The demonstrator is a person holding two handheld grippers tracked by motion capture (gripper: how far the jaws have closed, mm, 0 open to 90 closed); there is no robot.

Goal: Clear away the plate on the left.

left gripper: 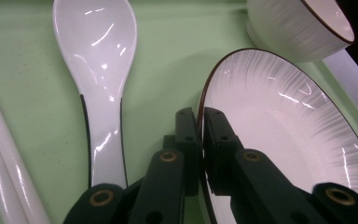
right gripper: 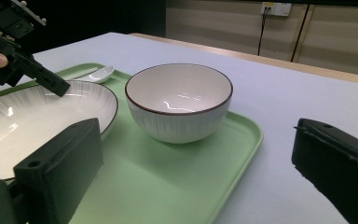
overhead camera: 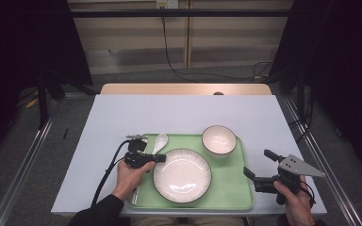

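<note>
In the high view, a green tray [overhead camera: 238,200] sits at the near edge of the table [overhead camera: 122,117], carrying a plate [overhead camera: 182,175], a bowl [overhead camera: 219,140] at the plate's one o'clock and a spoon [overhead camera: 160,141] at its eleven o'clock. The left gripper [overhead camera: 160,158] reaches the plate's rim at ten o'clock, probably to lift that edge. The right gripper [overhead camera: 257,165] hovers off the tray's right side at three o'clock, jaws spread and holding nothing, likely waiting its turn.

In the left gripper view, the jaws are pinched onto the plate's [left gripper: 284,126] dark rim, one pad inside, one outside; the spoon [left gripper: 98,70] lies alongside at ten o'clock.

In the right gripper view, the wide-apart jaws frame the bowl [right gripper: 179,100], and the left gripper [right gripper: 56,86] clamps the plate [right gripper: 32,116].
</note>
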